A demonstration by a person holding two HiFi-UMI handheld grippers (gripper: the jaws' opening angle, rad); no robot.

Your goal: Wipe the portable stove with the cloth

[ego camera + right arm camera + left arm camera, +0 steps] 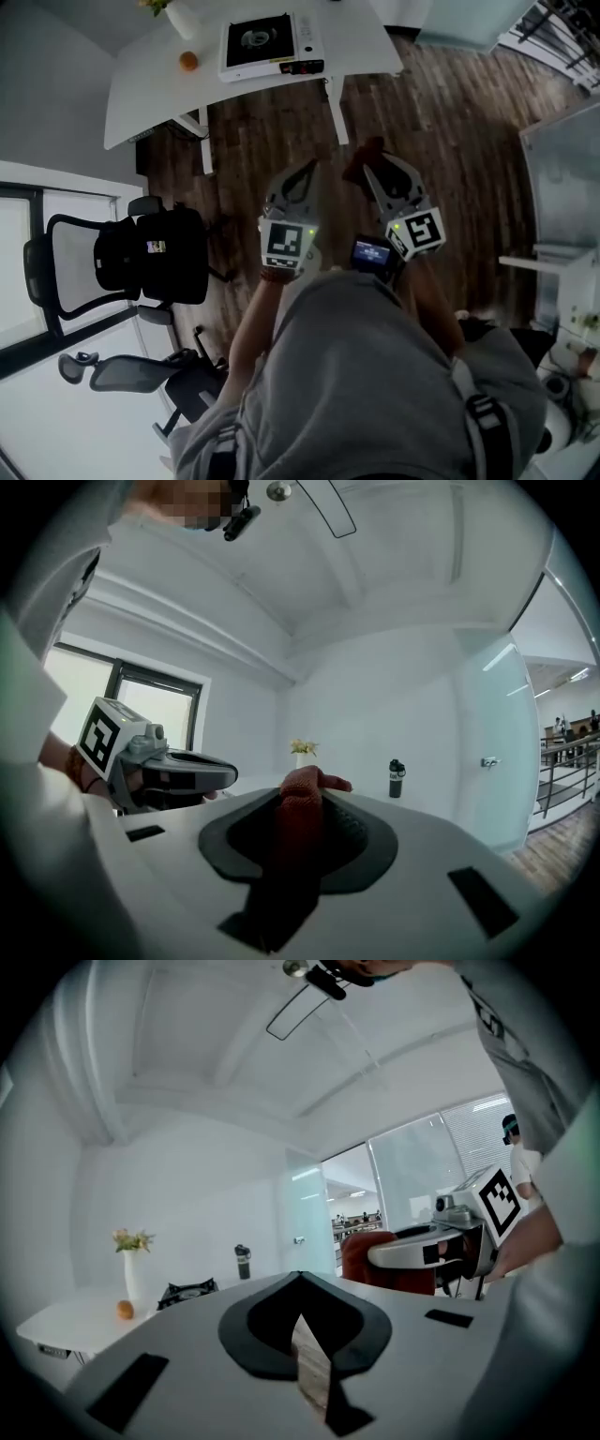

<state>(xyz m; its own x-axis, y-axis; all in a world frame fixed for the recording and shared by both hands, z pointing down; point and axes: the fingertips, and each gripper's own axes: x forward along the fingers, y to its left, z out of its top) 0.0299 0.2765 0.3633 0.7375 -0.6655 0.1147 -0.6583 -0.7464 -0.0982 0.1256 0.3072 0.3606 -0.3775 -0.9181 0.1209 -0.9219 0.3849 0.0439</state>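
Note:
The portable stove [267, 42] sits on a white table [150, 94] at the top of the head view, far from both grippers; in the left gripper view the stove [187, 1291] shows small in the distance. My right gripper [375, 171] is shut on a red cloth [361, 159], which bunches up past the jaws as the red cloth [302, 803] in the right gripper view. My left gripper [298, 178] is held beside it, shut with nothing between its jaws [300, 1279]. Both are held level above the wooden floor.
An orange [189, 61] and a vase with flowers [134, 1260] stand on the table left of the stove. A dark bottle [397, 778] stands farther back. Black office chairs [141, 258] are at the left, white furniture [562, 187] at the right.

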